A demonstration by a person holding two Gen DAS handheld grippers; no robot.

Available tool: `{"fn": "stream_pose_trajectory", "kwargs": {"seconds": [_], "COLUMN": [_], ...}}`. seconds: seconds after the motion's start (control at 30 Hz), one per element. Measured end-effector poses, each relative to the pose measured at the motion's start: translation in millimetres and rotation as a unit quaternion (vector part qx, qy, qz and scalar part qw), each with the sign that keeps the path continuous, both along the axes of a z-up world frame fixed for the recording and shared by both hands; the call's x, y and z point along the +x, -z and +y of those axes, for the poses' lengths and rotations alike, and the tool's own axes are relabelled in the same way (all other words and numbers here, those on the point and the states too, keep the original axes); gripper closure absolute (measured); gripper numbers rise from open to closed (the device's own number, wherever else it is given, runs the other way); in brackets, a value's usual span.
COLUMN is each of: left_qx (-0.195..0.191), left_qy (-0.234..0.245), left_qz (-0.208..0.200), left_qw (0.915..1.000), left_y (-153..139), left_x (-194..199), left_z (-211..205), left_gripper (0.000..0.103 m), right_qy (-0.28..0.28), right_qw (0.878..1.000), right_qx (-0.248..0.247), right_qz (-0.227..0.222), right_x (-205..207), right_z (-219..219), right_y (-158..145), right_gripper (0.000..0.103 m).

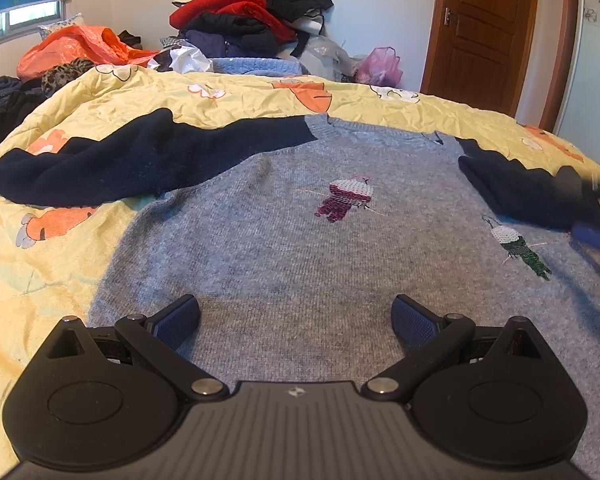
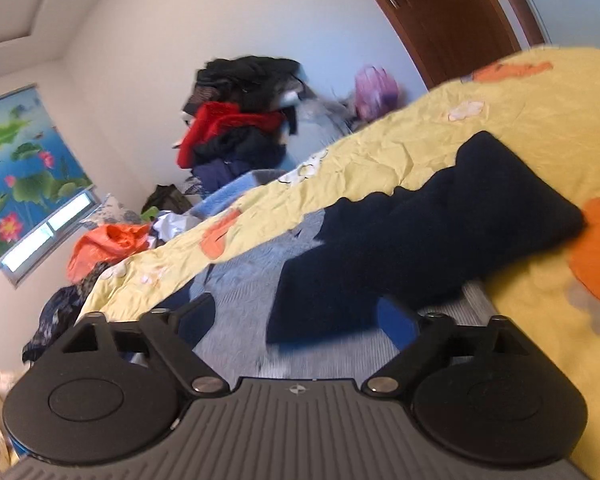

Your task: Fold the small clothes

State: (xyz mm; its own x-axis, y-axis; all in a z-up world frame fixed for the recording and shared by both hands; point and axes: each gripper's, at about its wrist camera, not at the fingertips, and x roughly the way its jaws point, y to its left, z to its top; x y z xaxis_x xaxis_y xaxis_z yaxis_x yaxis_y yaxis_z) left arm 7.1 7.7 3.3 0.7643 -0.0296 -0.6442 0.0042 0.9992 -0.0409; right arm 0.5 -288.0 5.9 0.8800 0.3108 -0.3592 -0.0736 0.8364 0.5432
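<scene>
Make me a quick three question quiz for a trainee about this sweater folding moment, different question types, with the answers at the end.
1. True or false: the left gripper is shut on the grey sweater.
2. Multiple choice: the sweater's left sleeve is A) red, B) dark navy, C) yellow.
3. Fill in: the sweater lies on a ____ bedspread printed with orange flowers.

Key
1. False; its jaws stand apart over the knit, holding nothing.
2. B.
3. Yellow.

The right gripper is open too, by the right sleeve.
</scene>
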Motion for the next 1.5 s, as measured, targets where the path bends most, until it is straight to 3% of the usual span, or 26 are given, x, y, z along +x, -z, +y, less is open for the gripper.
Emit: {"fn": "stream_pose_trajectory", "kwargs": {"seconds": [0.1, 0.17, 0.2, 0.3, 0.47, 0.53, 0.6, 0.67, 0.73, 0.77, 0.8, 0.87, 1.17, 1.33, 1.5], "left_qx": [0.015, -0.022, -0.057, -0.183, -0.275, -0.271, -0.248, -0.248, -0.242, -0.226, -0.206, -0.184, -0.113, -0.088, -0.086], "left_qy": [-0.011, -0.009, 0.001, 0.049, 0.106, 0.108, 0.109, 0.108, 0.119, 0.124, 0.124, 0.128, 0.124, 0.069, 0.011], "left_qz": [0.022, 0.033, 0.039, 0.052, 0.108, 0.142, 0.123, 0.124, 0.128, 0.138, 0.144, 0.134, 0.068, 0.061, 0.076], "left_qw": [0.9996, 0.9992, 0.9977, 0.9804, 0.9495, 0.9459, 0.9547, 0.9547, 0.9544, 0.9564, 0.96, 0.9653, 0.9834, 0.9919, 0.9933], "left_y": [-7, -18, -24, -37, -26, -12, -12, -11, -10, -8, -7, -6, -37, -33, -14], "left_x": [11, 22, 30, 63, 127, 149, 158, 164, 167, 169, 171, 170, 149, 142, 134], "left_z": [-9, -12, -14, -24, -75, -99, -116, -127, -138, -142, -144, -147, -122, -67, -8], "left_gripper": [0.0, 0.0, 0.0, 0.0, 0.0, 0.0, 0.001, 0.002, 0.038, 0.071, 0.085, 0.092, 0.096, 0.096, 0.096], "right_qy": [-0.019, -0.027, -0.028, -0.032, -0.03, -0.026, -0.022, -0.02, -0.02, -0.02, -0.02, -0.02, -0.022, -0.024, -0.025], "right_qw": [0.999, 0.999, 0.999, 0.997, 0.993, 0.991, 0.988, 0.985, 0.986, 0.987, 0.988, 0.989, 0.99, 0.991, 0.992], "right_qx": [0.013, 0.023, 0.025, 0.071, 0.113, 0.128, 0.151, 0.167, 0.166, 0.161, 0.154, 0.144, 0.14, 0.131, 0.126], "right_qz": [0.023, -0.009, -0.011, 0.011, -0.004, -0.01, -0.017, -0.022, -0.023, -0.022, -0.021, -0.019, -0.019, -0.017, -0.017], "right_x": [-9, -13, -12, -5, -6, -8, -10, -10, -9, -9, -8, -7, -5, -4, -3], "right_z": [2, 0, -1, -15, -26, -30, -35, -40, -39, -37, -35, -32, -32, -31, -30], "right_y": [8, 6, 6, 10, 14, 16, 18, 20, 20, 20, 19, 19, 20, 19, 19], "right_gripper": [0.014, 0.0, 0.0, 0.001, 0.001, 0.001, 0.001, 0.001, 0.001, 0.001, 0.001, 0.001, 0.001, 0.0, 0.0]}}
